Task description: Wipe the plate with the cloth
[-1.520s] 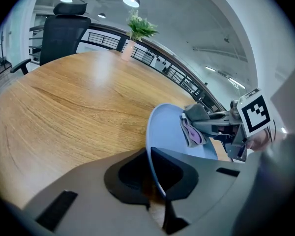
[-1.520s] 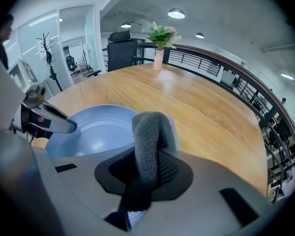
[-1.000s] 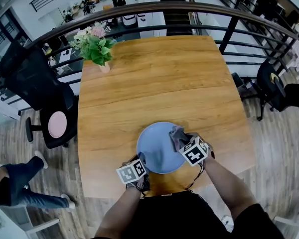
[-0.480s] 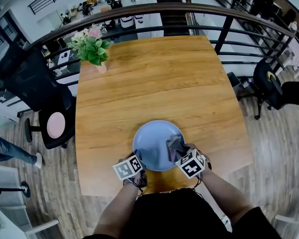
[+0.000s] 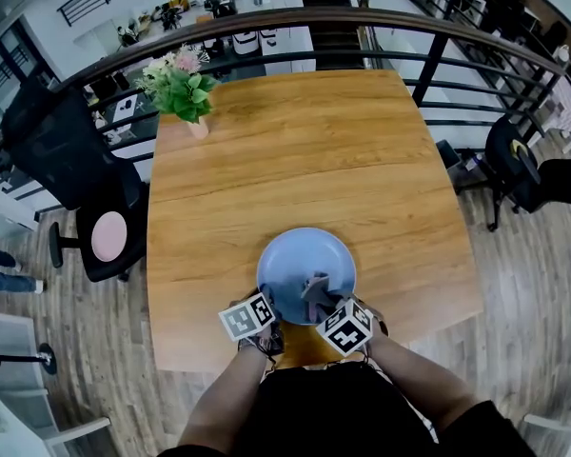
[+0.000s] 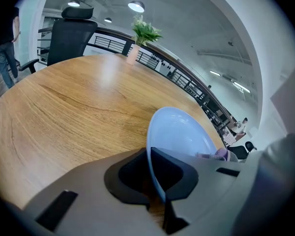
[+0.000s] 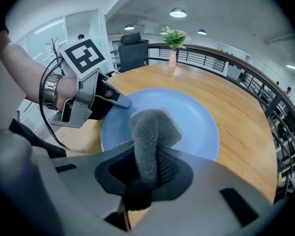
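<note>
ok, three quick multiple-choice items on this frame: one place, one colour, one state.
1. Where on the table does the flower vase stand?
A. far left corner
B. centre
C. near edge

2. What colour is the plate?
A. white
B. green
C. light blue

3. What is the left gripper doing?
A. open above the table
B. shut on the plate's rim
C. shut on nothing

1 A: the head view shows it at the far left corner.
2 C: every view shows pale blue.
3 B: the left gripper view shows the rim clamped between its jaws.
</note>
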Demonstrator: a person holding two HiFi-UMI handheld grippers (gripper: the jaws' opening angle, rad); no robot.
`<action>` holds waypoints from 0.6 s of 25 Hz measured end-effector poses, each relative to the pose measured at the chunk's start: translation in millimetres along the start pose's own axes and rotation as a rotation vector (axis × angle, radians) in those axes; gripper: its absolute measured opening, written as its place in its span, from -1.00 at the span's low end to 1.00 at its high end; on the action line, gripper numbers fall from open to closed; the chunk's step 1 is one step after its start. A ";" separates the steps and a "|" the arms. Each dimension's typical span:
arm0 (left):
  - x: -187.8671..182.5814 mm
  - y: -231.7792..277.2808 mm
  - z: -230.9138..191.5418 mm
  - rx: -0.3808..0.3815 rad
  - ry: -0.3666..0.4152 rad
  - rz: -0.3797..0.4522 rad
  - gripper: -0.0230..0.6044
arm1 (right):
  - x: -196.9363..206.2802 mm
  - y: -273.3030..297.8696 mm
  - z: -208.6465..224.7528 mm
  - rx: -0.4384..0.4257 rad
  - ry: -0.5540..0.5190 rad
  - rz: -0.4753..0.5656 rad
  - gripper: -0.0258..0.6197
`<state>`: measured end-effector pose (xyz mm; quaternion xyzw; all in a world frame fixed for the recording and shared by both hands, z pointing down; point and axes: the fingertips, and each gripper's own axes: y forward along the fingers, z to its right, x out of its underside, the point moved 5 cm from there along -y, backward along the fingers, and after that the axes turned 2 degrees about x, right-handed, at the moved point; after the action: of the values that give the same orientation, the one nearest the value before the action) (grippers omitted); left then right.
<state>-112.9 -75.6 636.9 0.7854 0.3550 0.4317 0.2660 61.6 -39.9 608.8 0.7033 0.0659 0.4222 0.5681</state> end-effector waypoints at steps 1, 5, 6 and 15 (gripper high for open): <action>0.7 0.5 0.5 0.001 0.002 -0.002 -0.79 | -1.3 2.1 -3.4 -0.010 -0.005 0.001 -0.70; 2.0 0.6 0.2 0.013 0.007 -0.006 -0.79 | -9.6 11.2 -17.7 -0.056 -0.019 0.013 -0.70; 1.8 0.7 -0.4 0.017 0.008 -0.008 -0.79 | -12.8 13.5 -21.0 -0.069 -0.015 0.017 -0.70; -1.0 0.9 -3.3 0.051 0.014 -0.028 -0.79 | -32.3 33.3 -32.6 -0.125 0.035 0.043 -0.70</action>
<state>-115.8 -76.5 638.6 0.7839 0.3788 0.4240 0.2494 6.5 -45.7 620.3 0.6604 0.0344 0.4496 0.6004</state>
